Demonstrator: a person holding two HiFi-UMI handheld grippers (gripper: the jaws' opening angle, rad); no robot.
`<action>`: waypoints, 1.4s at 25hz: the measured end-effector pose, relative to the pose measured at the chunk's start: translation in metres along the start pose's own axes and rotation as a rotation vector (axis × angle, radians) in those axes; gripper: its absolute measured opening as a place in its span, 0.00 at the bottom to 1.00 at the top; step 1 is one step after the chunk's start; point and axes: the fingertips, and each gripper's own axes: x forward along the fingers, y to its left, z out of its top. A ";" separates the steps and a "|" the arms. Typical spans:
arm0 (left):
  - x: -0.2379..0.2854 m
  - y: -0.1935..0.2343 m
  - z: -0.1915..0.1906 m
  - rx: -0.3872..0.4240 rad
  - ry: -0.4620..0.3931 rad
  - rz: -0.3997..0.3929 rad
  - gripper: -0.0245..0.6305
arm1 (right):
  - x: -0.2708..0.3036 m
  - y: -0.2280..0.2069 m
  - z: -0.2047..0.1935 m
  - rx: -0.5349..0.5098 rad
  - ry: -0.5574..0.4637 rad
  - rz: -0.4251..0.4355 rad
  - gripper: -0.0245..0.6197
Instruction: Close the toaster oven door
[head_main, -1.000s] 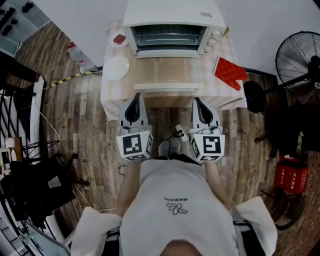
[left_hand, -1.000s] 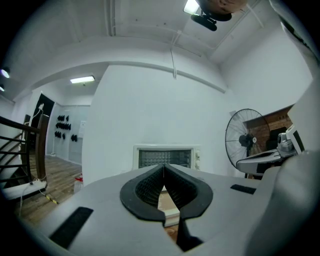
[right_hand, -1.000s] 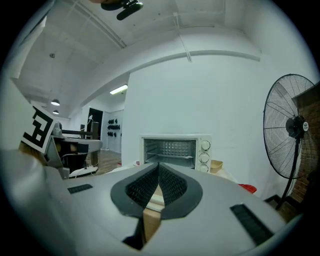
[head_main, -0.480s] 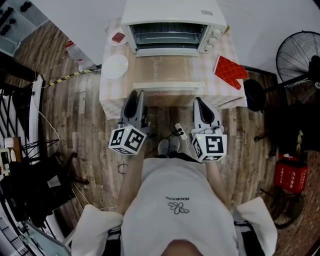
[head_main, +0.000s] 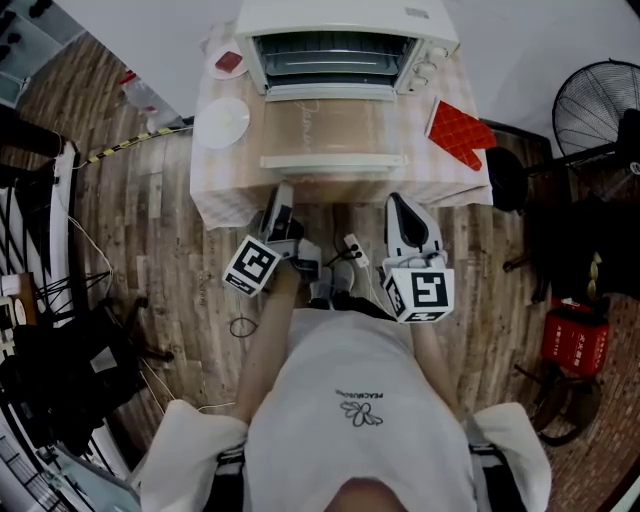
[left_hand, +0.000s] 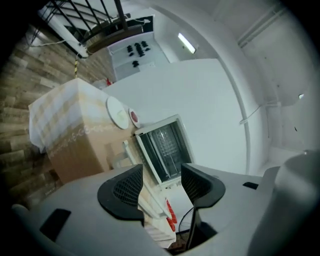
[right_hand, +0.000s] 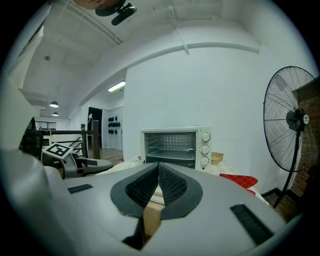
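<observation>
Left gripper is rolled onto its side short of the table, jaws opening wide, nothing between them. Right gripper sits level beside it, jaws pressed together and empty. Straight ahead of both, the toaster oven stands at the far side of the table, its door dropped flat toward the grippers, its handle just beyond their tips, neither touching it. Ahead and left of the left gripper there's a white plate. Ahead and right of the right gripper lies a red mitt, with a fan well off to that side
</observation>
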 end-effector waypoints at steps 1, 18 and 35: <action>0.002 0.004 -0.003 -0.022 0.003 0.007 0.39 | 0.000 0.000 -0.001 -0.002 0.004 0.000 0.05; 0.035 0.072 -0.034 -0.267 0.064 0.099 0.36 | -0.015 -0.022 -0.021 -0.011 0.076 -0.085 0.05; 0.053 0.107 -0.037 -0.283 0.072 0.210 0.30 | -0.013 -0.028 -0.029 -0.008 0.107 -0.112 0.05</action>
